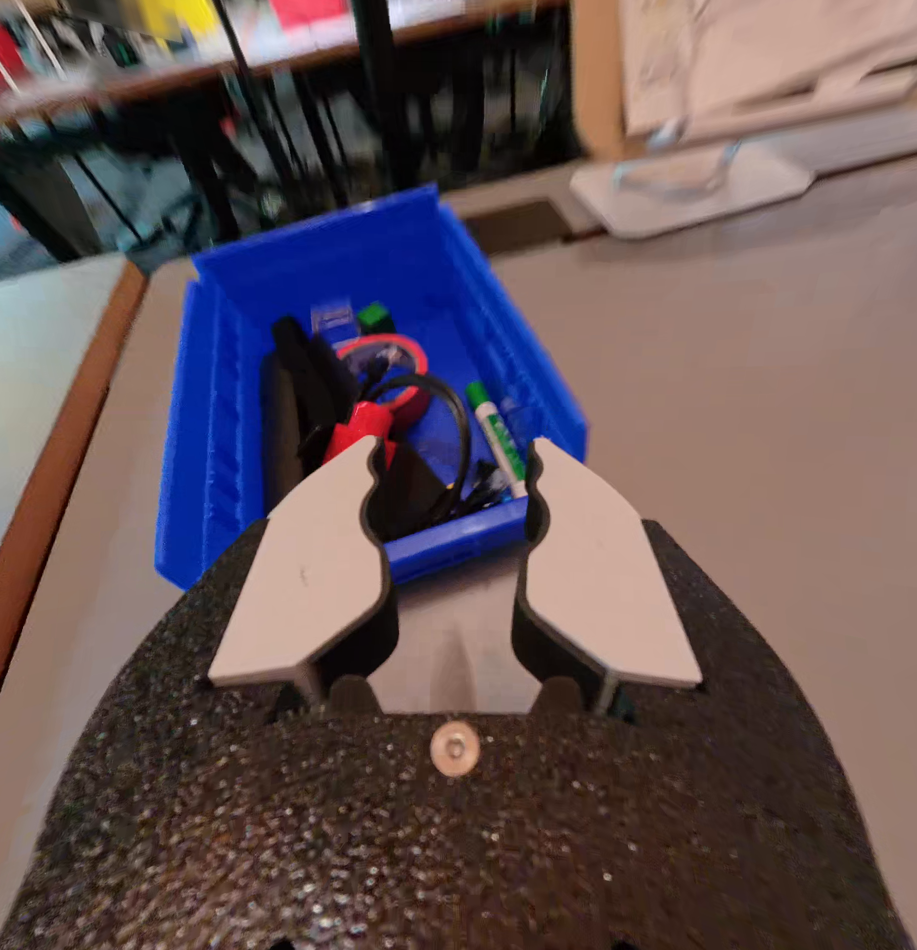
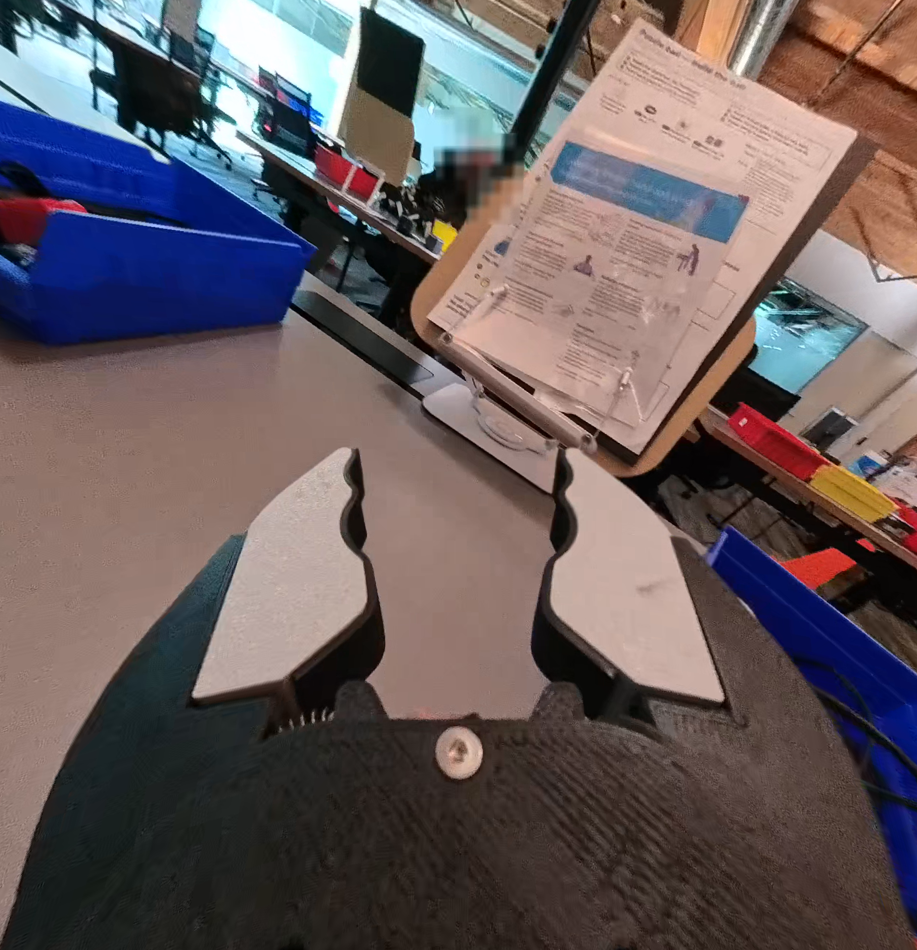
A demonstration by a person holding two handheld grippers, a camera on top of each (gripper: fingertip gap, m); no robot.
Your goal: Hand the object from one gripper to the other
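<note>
Your left gripper [image 1: 454,450] is released, empty, above the blue bin [image 1: 312,267] at twelve o'clock; your right gripper [image 2: 459,462] hangs released over the table [image 2: 138,462].

A bin [image 1: 204,411] on the table [image 1: 703,411] holds a marker [image 1: 495,437], cable [image 1: 446,411] and tape roll [image 1: 395,360].

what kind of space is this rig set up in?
Probably a shared workshop or lab. A blue parts bin of cables, tape and a marker sits on the grey table; beyond a stand of instruction sheets, long benches carry red and yellow bins.
</note>
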